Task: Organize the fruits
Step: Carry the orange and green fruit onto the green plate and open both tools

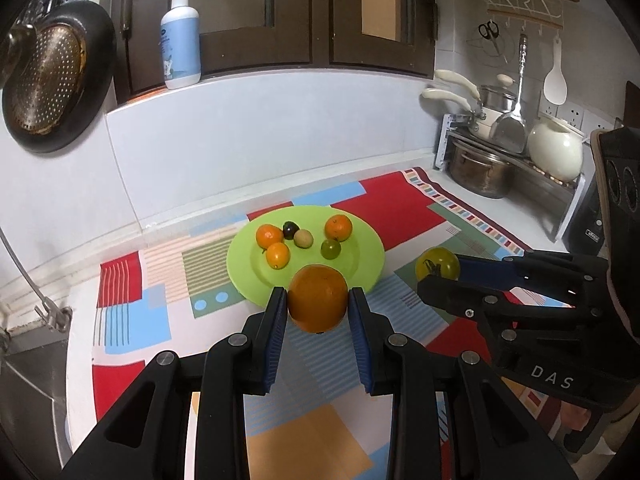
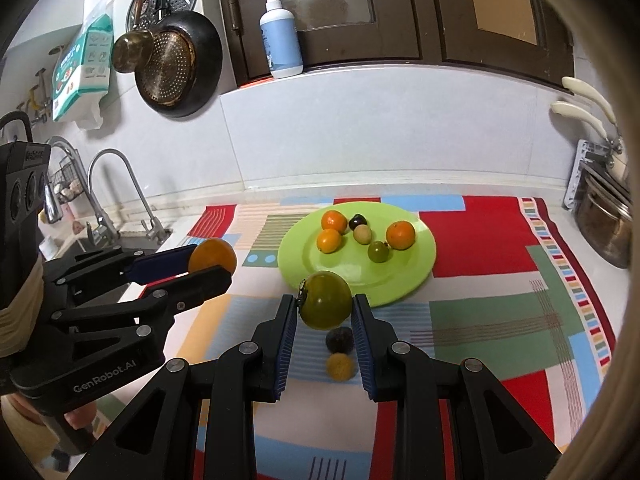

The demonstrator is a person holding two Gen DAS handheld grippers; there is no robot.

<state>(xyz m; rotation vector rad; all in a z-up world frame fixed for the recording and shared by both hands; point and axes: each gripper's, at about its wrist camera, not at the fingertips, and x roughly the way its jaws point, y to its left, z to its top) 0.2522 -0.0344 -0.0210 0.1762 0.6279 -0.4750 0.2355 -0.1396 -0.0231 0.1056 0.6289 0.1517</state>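
Kitchen counter under dark cabinets, covered by a patchwork cloth [image 2: 480,240] of red, green and blue blocks, with a lime green plate [image 1: 360,264] at its middle as the gathering place for the fruit. On the plate lie three small oranges, a dark plum-like fruit, a pale round one and a green one, all loosely grouped toward its far half, which leaves the near half free for what is coming. The left gripper [image 1: 318,312] is clenched on a large orange [image 1: 317,298], carried just short of the plate's near rim; the fruit sits squarely between the blue pads, probably so it can be lowered without rolling. The right gripper [image 2: 325,312] grasps a yellow-green fruit [image 2: 326,300] with a dark stem, also at the plate's near rim, toward the pot rack. Both seem poised to deliver to the same plate, so one may need to yield. Two small fruits, a dark one [image 2: 339,339] and a yellowish one [image 2: 340,366], lie on the cloth nearer than the plate, between the right fingers, blurred and hard to identify. Whether either held fruit hangs above the cloth or touches it cannot be told. Beyond the plate's sink side, a faucet [image 2: 116,196] shows; the basin is mostly hidden behind the left gripper.
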